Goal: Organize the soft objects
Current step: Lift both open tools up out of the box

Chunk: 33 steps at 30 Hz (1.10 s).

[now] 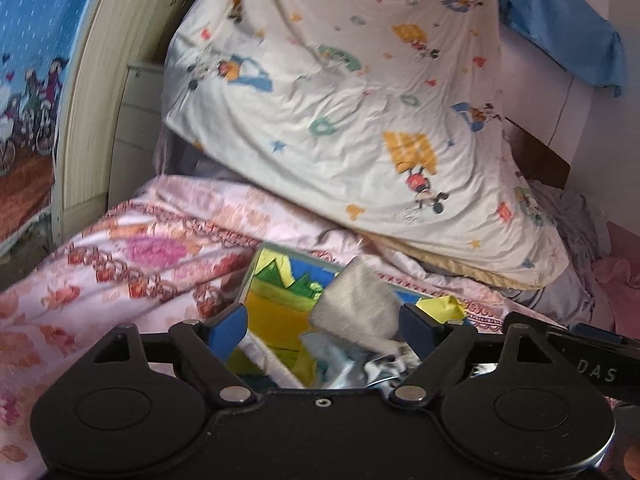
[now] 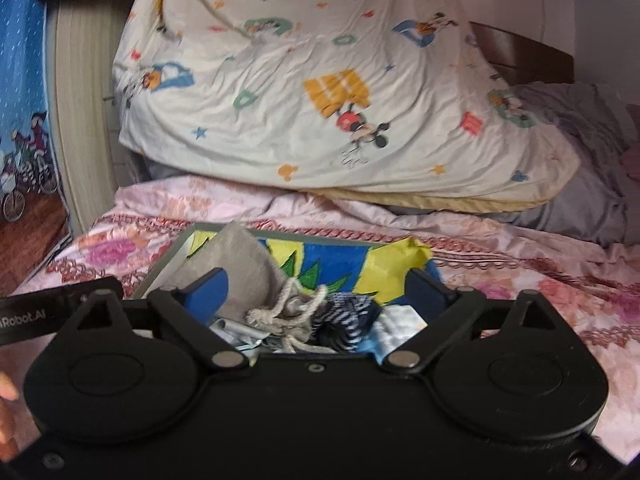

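Left gripper [image 1: 322, 322]: jaws spread wide, blue pads clear on both sides, nothing clamped; hovering above box [image 1: 276, 280] on bed [image 1: 120, 264]. Right gripper [image 2: 316, 292]: jaws equally wide apart, nothing gripped; pads flank box contents without touching them, as far as visible.

Box [image 2: 188, 240]: open-topped, grey rim, lined with yellow, blue and green patterned sheet [image 2: 396, 264]; sits on pink floral bedspread [image 2: 540, 280], near the front edge of the bed.

Inside box: grey drawstring pouch [image 2: 240, 264], cord knotted at its mouth, lying toward the left; dark blue and white knitted item [image 2: 344, 316] just beside the pouch's mouth, touching it; pale crumpled items underneath, too blurred to identify. Same grey pouch [image 1: 356, 300] seen from left wrist view, blurred, resting over the box's contents between the spread jaws.

Behind box: large cream quilt with cartoon print [image 1: 340, 100] heaped against the headboard end, overlapping the bedspread; grey-lilac bedding [image 2: 580, 152] at right; blue curtain [image 1: 28, 40] at far left; blue cloth [image 1: 560, 32] at upper right.
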Each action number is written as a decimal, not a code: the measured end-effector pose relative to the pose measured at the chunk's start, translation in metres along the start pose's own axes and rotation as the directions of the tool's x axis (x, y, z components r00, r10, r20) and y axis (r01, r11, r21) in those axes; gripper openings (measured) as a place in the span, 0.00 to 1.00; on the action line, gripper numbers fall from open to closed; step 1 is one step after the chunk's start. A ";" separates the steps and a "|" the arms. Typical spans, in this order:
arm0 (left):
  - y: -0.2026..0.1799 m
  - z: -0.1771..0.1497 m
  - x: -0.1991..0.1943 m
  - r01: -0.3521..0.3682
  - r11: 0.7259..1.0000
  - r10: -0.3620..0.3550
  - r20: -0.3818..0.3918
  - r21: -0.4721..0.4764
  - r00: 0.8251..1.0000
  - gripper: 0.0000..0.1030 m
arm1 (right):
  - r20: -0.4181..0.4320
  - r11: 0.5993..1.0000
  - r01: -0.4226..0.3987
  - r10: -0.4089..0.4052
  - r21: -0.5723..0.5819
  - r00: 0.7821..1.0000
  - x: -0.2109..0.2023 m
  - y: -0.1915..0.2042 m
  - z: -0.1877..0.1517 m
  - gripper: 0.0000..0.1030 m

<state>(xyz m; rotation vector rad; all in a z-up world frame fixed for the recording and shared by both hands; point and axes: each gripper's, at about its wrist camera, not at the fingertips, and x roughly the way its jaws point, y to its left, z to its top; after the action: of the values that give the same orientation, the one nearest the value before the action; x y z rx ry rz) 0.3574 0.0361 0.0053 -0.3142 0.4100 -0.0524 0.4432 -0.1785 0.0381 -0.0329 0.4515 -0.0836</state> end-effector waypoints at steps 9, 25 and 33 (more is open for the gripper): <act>-0.038 0.012 -0.048 -0.005 0.996 -0.001 0.058 0.094 0.998 0.93 | 0.041 0.997 0.050 -0.053 0.066 0.998 -0.058 -0.049 0.008 0.99; -0.078 0.000 -0.163 -0.022 0.987 0.004 0.114 0.162 0.994 0.99 | 0.124 0.991 0.008 -0.025 0.135 0.992 -0.190 -0.091 0.013 0.99; -0.079 -0.024 -0.214 -0.041 0.987 0.021 0.125 0.158 0.992 0.99 | 0.145 0.989 -0.024 0.003 0.146 0.989 -0.257 -0.096 -0.006 0.99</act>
<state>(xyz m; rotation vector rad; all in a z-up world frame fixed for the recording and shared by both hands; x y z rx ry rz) 0.1526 -0.0216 0.0911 -0.1513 0.2865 -0.0352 0.2035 -0.2515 0.1492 0.1090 0.3000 -0.1004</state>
